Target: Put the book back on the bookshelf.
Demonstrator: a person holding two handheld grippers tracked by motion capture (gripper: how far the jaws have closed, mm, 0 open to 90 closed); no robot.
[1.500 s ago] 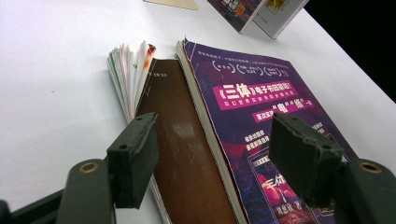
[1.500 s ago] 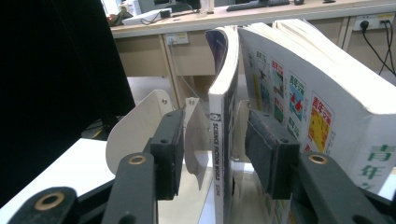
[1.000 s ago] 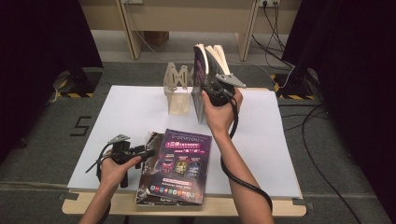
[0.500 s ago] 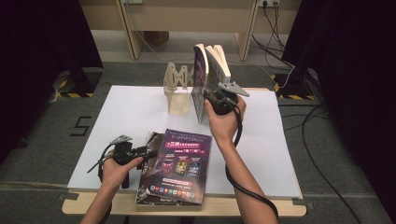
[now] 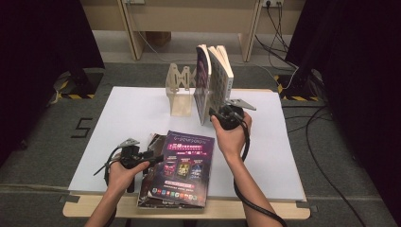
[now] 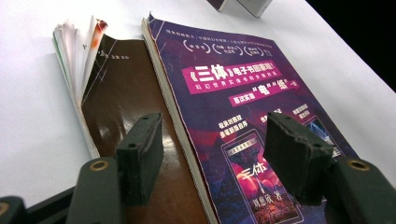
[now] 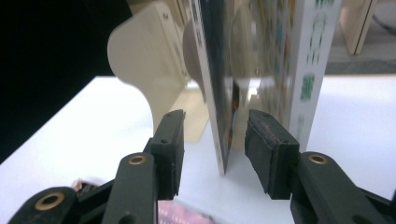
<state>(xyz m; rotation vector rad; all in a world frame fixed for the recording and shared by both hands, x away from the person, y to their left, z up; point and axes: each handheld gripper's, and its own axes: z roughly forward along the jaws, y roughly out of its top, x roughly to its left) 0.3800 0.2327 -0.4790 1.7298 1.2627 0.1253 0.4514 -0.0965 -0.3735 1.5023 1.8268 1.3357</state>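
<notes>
A purple-covered book [image 5: 183, 165] [image 6: 252, 107] lies flat near the table's front edge, on top of a brown-covered book [image 6: 121, 107]. My left gripper [image 5: 150, 158] [image 6: 217, 158] is open at its left edge, and that edge runs between the jaws, which have just been closing a little without pressing on it. Two books [image 5: 215, 80] stand upright beside a beige bookend [image 5: 179, 92] [image 7: 140, 79]. My right gripper [image 5: 213, 114] [image 7: 217, 154] is open around the lower corner of the thin dark-covered upright book [image 7: 215, 93], closing slightly, with gaps on both sides. The white-spined book [image 7: 308, 70] stands just to its right.
The white table top [image 5: 293, 156] extends to the right of the right forearm and behind the left hand. Wooden furniture legs [image 5: 248, 35] stand on the floor behind the table. Cables [image 5: 326, 151] trail on the floor at right.
My right gripper has sunk down the front of the upright books towards the table. The left gripper and the flat books have stayed where they were.
</notes>
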